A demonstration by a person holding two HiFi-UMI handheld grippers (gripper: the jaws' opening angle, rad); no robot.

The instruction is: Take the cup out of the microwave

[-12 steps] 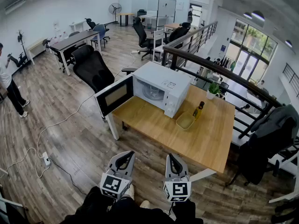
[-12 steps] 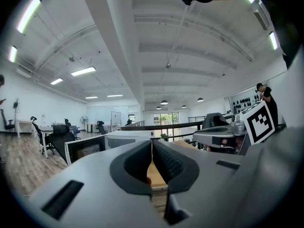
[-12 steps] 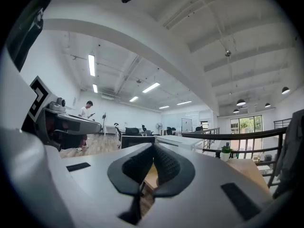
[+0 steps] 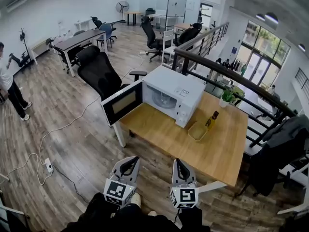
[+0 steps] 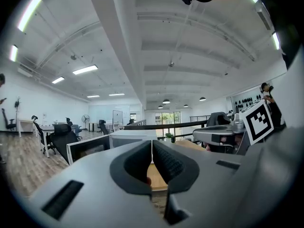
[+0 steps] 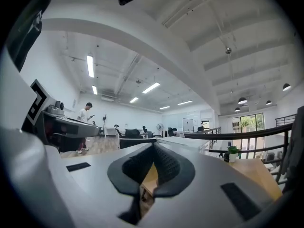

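Observation:
A white microwave point(image 4: 179, 92) stands on the wooden table point(image 4: 203, 151) with its door point(image 4: 123, 102) swung wide open to the left. Its cavity point(image 4: 161, 97) shows only a pale round shape, and I cannot make out a cup there. My left gripper point(image 4: 127, 165) and right gripper point(image 4: 179, 167) hang side by side in front of the table, well short of the microwave. Both are shut with nothing between the jaws. The left gripper view shows the shut left gripper point(image 5: 152, 150) with the microwave point(image 5: 129, 138) far behind it. The shut right gripper point(image 6: 153, 151) fills its own view.
A yellow basket point(image 4: 197, 131), a dark bottle point(image 4: 211, 120) and a potted plant point(image 4: 226, 96) sit on the table right of the microwave. A black office chair point(image 4: 98, 70) stands behind the door. A cable and power strip point(image 4: 47, 165) lie on the floor. A person point(image 4: 10, 90) stands far left.
The microwave and table sit slightly further right in the head view. Both grippers hold the same place and stay shut.

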